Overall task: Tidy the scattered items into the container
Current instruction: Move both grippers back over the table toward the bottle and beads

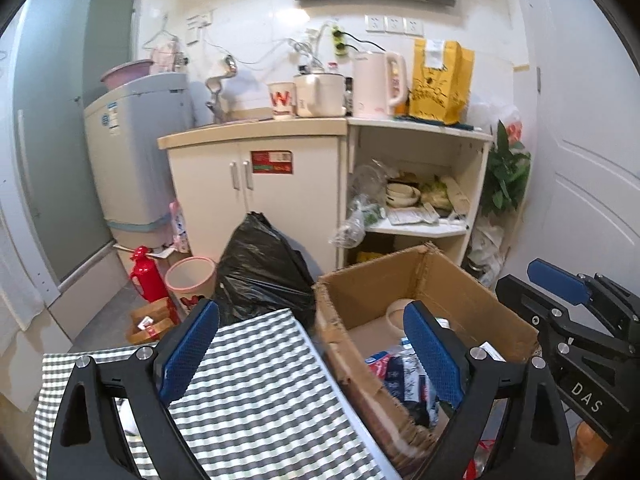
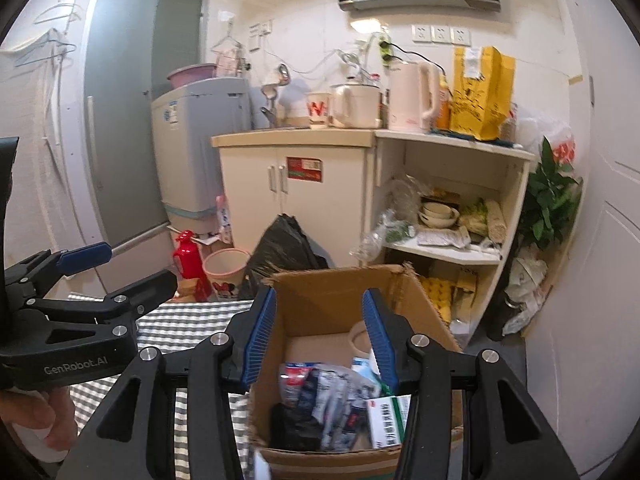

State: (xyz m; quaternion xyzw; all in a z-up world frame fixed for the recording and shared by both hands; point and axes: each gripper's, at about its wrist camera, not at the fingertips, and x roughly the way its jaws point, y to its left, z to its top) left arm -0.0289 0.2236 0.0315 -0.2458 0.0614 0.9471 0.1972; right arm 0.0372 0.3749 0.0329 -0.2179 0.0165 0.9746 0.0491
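The cardboard box (image 2: 344,304) stood open at the right edge of the surface (image 1: 260,380), which was covered with a grey-and-white checked cloth. Inside the box lay a heap of small packets (image 2: 328,400), a white-and-green carton (image 2: 386,420) at the near right, something black (image 2: 292,424) at the near left, and a pale round bowl (image 2: 358,336) against the far wall. In the left wrist view the same bowl (image 1: 398,312) showed at the back of the box (image 1: 400,280).

The right claw (image 2: 320,336) hung over the box with its blue pads well apart and nothing between them. The left claw (image 1: 312,352) was also spread wide and empty, one pad over the checked cloth, the other over the box.

Beyond the surface, on the floor, sat a full black rubbish bag (image 1: 260,272), a pink bin (image 1: 190,276) and a red bottle (image 1: 146,276). Behind them stood a white cupboard (image 1: 260,184) carrying a kettle (image 1: 378,84), a pot (image 1: 320,94), a cup (image 1: 282,100) and a yellow paper bag (image 1: 440,80). Its open shelf (image 1: 416,228) held stacked bowls (image 1: 402,194) and plastic bags.
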